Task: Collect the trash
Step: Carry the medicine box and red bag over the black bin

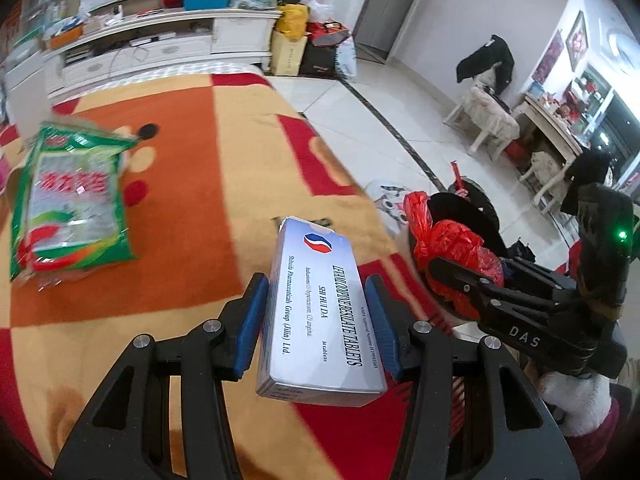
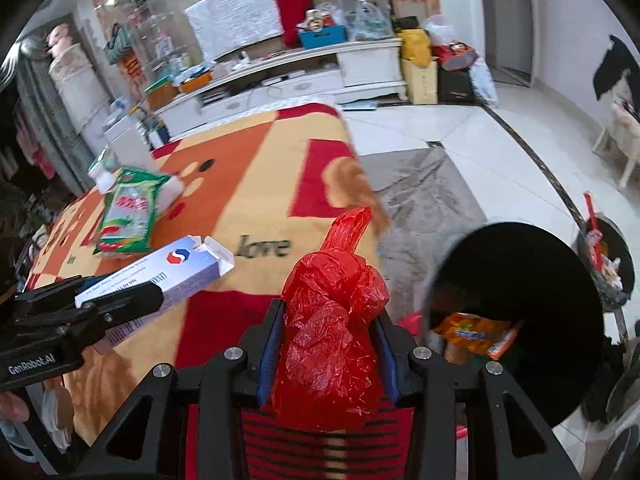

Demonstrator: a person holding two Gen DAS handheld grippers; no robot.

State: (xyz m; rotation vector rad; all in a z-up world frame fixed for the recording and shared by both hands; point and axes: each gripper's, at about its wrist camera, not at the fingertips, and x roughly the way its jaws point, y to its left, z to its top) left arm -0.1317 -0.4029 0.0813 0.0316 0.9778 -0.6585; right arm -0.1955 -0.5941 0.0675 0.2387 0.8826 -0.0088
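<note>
My left gripper point(image 1: 316, 320) is shut on a silver-white tablet box point(image 1: 316, 312), held above the blanket-covered table point(image 1: 200, 168). The box also shows at the left of the right wrist view point(image 2: 176, 276), its end flap open. My right gripper point(image 2: 328, 360) is shut on a crumpled red plastic bag point(image 2: 332, 332), held just left of a black round trash bin point(image 2: 520, 312). The bag also shows in the left wrist view point(image 1: 448, 252). The bin holds an orange wrapper point(image 2: 476, 336). A green snack bag point(image 1: 72, 204) lies on the table's left side.
A white bottle point(image 2: 104, 176) stands behind the green bag. A second dark bin point(image 2: 608, 264) with rubbish stands further right on the tiled floor. A white TV cabinet point(image 2: 280, 80) with clutter is behind the table. Chairs stand at the far right point(image 1: 492, 116).
</note>
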